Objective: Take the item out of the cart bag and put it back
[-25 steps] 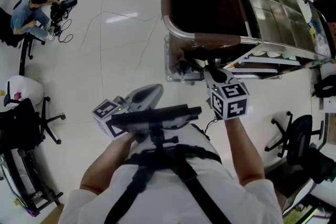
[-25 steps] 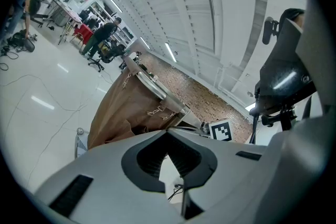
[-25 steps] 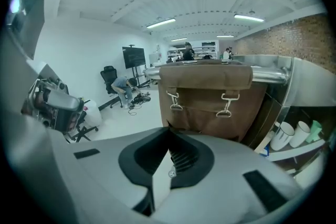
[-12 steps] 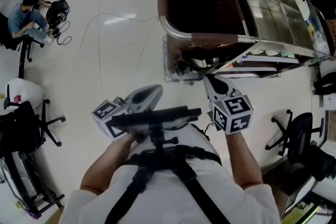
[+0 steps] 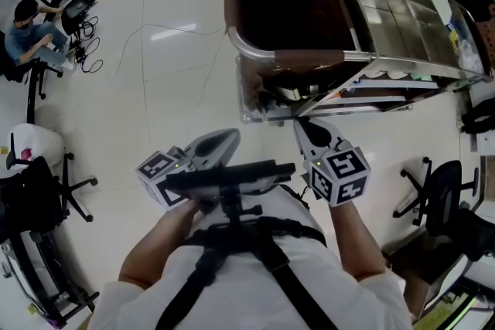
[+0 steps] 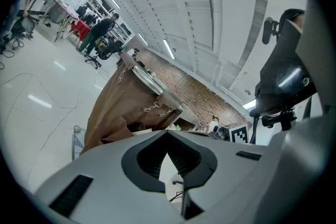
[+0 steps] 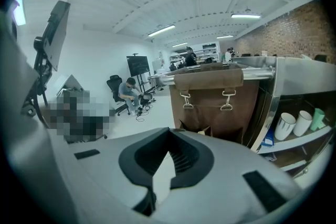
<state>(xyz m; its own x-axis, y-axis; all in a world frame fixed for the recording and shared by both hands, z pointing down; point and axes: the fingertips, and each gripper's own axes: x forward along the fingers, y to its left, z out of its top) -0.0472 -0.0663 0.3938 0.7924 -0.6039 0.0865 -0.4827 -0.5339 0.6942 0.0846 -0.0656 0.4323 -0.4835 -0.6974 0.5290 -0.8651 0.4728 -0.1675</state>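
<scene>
Brown fabric cart bag (image 5: pixel 286 4) hangs inside a rounded steel frame (image 5: pixel 259 50) at the end of the grey metal service cart (image 5: pixel 387 4), the end that faces the open white glossy floor (image 5: pixel 155 89). Its mouth is open, but the inside is dark. No item can be seen in it, so where the item is now cannot be told.

Compared with a second ago, the right gripper (image 5: pixel 303 127) has come back from the near side of the cart and stands closer to the person's body and a little higher. Its jaws are closed on each other with nothing between them. The left gripper (image 5: pixel 230 137) has hardly moved. It points level in front of the chest, and its jaws are also closed and empty. With both grippers empty and away from the bag, probably no handling step is under way. Either the item is already back inside, or the reach has not begun.

In the right gripper view the bag (image 7: pixel 210 97) looks like soft, matt cloth with slack folds. Its flap is fixed by two straps with small metal clips (image 7: pixel 185 101). The frame and the cart top are smooth, shining metal. White paper cups (image 7: pixel 286 126) stand on the lower shelf of the cart.
</scene>
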